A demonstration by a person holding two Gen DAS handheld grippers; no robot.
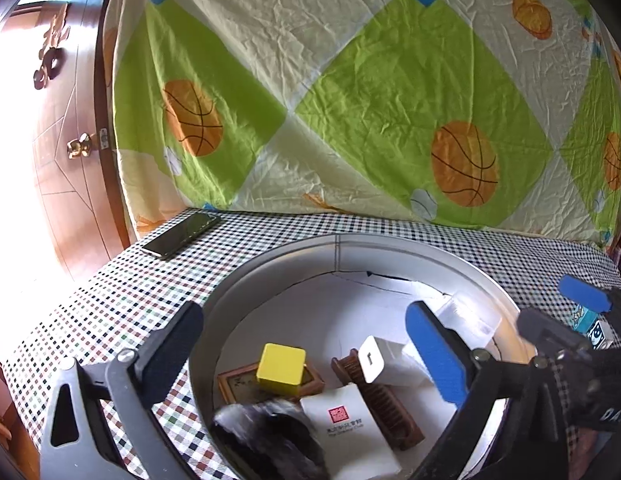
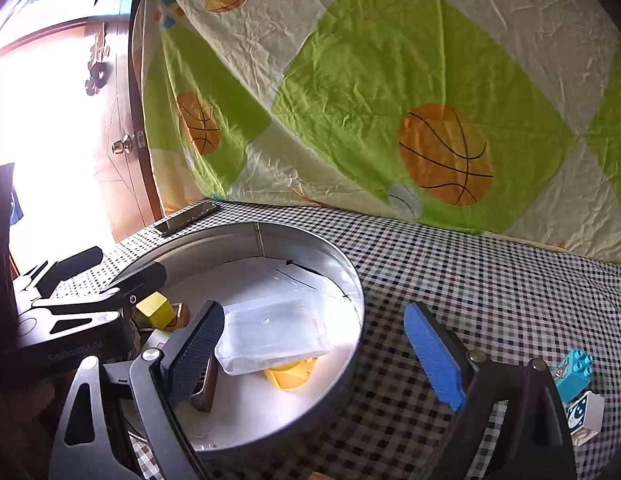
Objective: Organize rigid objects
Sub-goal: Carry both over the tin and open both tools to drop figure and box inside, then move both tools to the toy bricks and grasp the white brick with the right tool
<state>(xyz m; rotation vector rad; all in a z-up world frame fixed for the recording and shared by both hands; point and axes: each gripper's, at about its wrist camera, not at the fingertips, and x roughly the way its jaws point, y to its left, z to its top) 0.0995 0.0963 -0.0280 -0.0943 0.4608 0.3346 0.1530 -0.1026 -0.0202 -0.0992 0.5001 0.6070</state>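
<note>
Rigid objects already fill much of the round metal tin [image 1: 270, 276] on the checked tablecloth [image 1: 122, 292] — a yellow cube [image 1: 280, 368], a white card with a red seal [image 1: 350, 424], a dark wooden comb-like piece [image 1: 374, 396], a clear plastic box [image 2: 274, 332] lying over a yellow piece [image 2: 290, 374], and a blurred dark thing [image 1: 266, 436] at the near edge. The left gripper [image 1: 306, 356] hangs over the tin with its jaws spread wide and nothing pressed between them, so a drop-off looks just finished. The right gripper [image 2: 314, 356] is likewise wide open and empty, straddling the tin's rim. Still outside, on the cloth at the right, sit a blue toy brick [image 2: 573, 374] and a white printed block [image 2: 584, 416] just beside each other. The next move, I judge, is for the right gripper to swing over to those two, close on one squarely, and carry it in.
</note>
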